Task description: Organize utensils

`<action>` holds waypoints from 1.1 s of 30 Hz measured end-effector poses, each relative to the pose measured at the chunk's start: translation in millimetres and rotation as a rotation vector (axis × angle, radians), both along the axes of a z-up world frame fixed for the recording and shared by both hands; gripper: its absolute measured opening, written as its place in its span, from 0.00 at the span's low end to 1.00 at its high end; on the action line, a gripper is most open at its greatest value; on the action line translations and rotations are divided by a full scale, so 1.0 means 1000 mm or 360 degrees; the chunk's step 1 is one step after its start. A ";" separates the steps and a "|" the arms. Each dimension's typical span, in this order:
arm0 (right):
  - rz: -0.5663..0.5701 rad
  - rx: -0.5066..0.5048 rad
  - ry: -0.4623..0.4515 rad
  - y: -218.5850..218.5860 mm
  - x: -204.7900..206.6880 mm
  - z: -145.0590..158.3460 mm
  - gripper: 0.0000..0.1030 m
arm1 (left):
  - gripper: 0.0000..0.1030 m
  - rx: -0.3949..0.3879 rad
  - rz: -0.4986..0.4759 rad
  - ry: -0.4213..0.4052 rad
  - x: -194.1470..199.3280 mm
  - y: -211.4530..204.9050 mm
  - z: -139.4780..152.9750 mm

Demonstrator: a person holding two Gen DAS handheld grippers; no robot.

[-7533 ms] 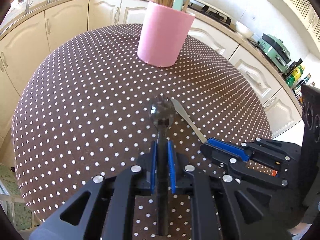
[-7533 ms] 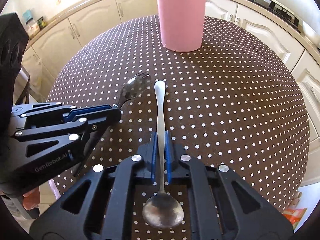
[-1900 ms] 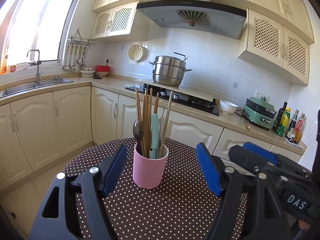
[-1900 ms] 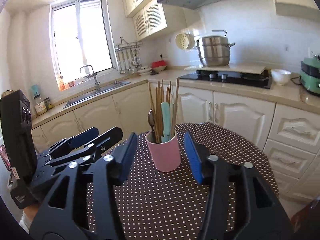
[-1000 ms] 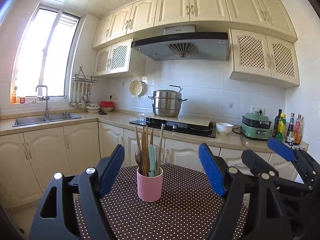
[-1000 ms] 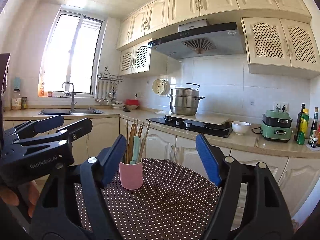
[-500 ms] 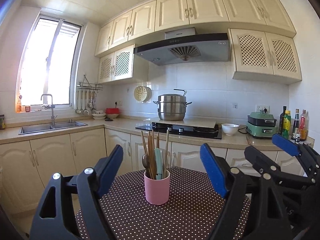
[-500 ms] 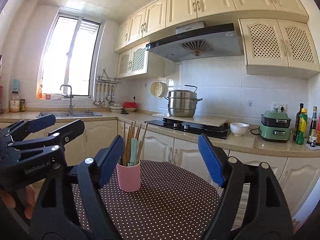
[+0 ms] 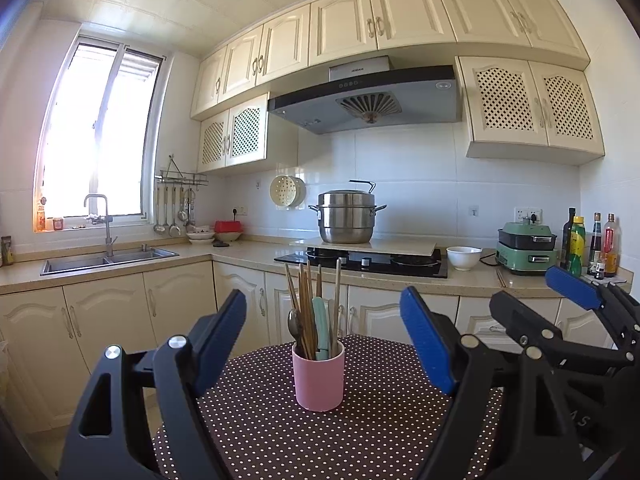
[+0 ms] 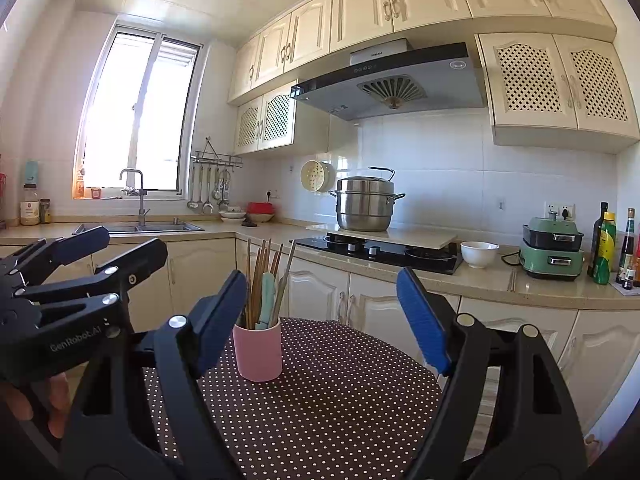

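Note:
A pink utensil cup (image 9: 318,377) stands upright on the brown polka-dot table (image 9: 380,432); it also shows in the right wrist view (image 10: 258,353). It holds wooden chopsticks (image 9: 304,312), a metal spoon (image 9: 294,325) and a teal-handled utensil (image 9: 320,326). My left gripper (image 9: 324,344) is open and empty, held back from the cup and level with it. My right gripper (image 10: 322,316) is open and empty, with the cup seen beside its left finger. The left gripper also shows at the left of the right wrist view (image 10: 72,280).
Cream cabinets and a counter run behind the table. On the counter are a sink (image 9: 108,258), a hob with a steel pot (image 9: 347,216), a white bowl (image 9: 464,258), a green cooker (image 9: 526,246) and several bottles (image 9: 592,244).
Both grippers let go of the spoon and fork they held earlier and opened. Over the last second they stay pulled back from the cup, with only a small drift of view.

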State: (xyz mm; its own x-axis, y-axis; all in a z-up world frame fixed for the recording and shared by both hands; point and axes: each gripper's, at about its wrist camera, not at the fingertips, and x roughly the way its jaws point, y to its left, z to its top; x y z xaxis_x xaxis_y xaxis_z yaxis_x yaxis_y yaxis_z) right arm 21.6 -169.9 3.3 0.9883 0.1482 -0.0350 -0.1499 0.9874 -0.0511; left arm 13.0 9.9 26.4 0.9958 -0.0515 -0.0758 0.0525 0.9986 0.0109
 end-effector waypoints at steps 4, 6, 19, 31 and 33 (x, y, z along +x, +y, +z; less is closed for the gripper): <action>-0.0001 0.0002 0.0007 0.000 0.000 0.000 0.75 | 0.75 0.0021 0.0012 -0.0008 0.000 -0.001 -0.001; -0.0002 0.0004 0.0008 0.000 0.000 -0.001 0.75 | 0.75 0.0023 0.0014 -0.0011 -0.001 0.000 -0.001; -0.0002 0.0009 0.0016 0.000 0.000 -0.001 0.75 | 0.75 0.0030 0.0007 -0.0002 -0.001 0.000 -0.002; 0.0001 0.0012 0.0025 0.000 0.001 -0.003 0.75 | 0.75 0.0038 0.0015 0.0002 -0.001 -0.001 -0.002; -0.0001 0.0010 0.0029 0.000 0.002 -0.004 0.75 | 0.75 0.0048 0.0021 0.0002 -0.001 -0.002 -0.001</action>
State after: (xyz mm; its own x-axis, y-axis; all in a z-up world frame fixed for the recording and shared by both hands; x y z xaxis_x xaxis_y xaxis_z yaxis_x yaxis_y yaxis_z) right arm 23.3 -169.8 -0.4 0.9876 0.1479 -0.0519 -0.1501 0.9878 -0.0420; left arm 12.3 7.4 25.0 0.9963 -0.0360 -0.0781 0.0393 0.9984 0.0407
